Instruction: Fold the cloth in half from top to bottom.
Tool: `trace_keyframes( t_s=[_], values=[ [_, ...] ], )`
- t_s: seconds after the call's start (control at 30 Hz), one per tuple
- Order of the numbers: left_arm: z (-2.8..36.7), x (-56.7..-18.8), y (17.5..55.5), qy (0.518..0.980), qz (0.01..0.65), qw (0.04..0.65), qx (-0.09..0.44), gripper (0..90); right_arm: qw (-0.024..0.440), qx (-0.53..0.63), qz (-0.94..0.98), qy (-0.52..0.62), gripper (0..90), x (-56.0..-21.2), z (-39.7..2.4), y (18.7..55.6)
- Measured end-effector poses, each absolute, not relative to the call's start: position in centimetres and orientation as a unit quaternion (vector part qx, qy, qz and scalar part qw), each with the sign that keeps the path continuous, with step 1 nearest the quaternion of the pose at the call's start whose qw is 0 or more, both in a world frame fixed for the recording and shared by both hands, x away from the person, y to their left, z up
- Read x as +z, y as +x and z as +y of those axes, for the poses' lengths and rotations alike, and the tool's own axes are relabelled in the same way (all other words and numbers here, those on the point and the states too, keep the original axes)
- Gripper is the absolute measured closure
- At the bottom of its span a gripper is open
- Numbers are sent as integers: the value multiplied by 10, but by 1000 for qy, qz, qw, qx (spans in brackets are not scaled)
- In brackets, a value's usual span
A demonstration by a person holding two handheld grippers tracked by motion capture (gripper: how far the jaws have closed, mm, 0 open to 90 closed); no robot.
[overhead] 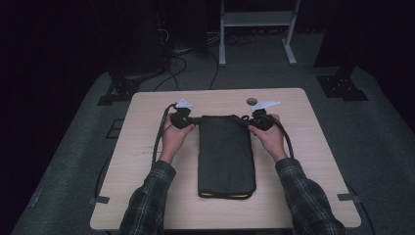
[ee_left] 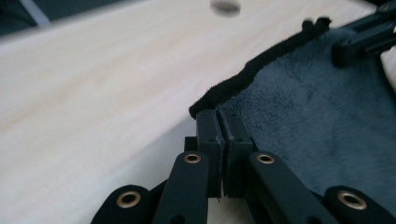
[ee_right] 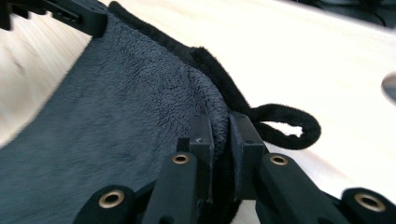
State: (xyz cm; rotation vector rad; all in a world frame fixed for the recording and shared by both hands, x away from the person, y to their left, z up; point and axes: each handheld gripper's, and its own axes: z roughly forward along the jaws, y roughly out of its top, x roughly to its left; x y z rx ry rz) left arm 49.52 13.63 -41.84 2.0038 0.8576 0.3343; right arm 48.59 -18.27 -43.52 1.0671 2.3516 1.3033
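A dark grey fleece towel (overhead: 226,156) lies folded lengthwise on the light wooden table (overhead: 147,196), with a yellow edge at its near end. My left gripper (overhead: 195,120) is shut on the towel's far left corner; in the left gripper view the jaws (ee_left: 223,114) pinch the black-hemmed edge of the towel (ee_left: 317,116). My right gripper (overhead: 248,122) is shut on the far right corner. In the right gripper view its jaws (ee_right: 219,121) clamp bunched towel (ee_right: 116,116) beside a black hanging loop (ee_right: 289,126). Each gripper view also shows the other gripper (ee_left: 364,37) (ee_right: 70,14) at the opposite corner.
A small dark round object (overhead: 251,101) sits on the table just beyond the right gripper. Behind the table stand a white metal frame (overhead: 257,29), black stand bases (overhead: 342,85) and floor cables (overhead: 171,63). Bare tabletop lies on both sides of the towel.
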Motion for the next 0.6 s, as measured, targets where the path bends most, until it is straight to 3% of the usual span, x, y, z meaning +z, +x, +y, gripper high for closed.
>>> trace_keyframes(
  t_s=[0.17,0.6],
  values=[
    [140,-405,480,817,311,466,137,880,121,471,803,345,798,-422,-188,473],
    [153,-403,438,823,256,497,96,879,90,494,814,291,794,-429,-196,422]
  ],
)
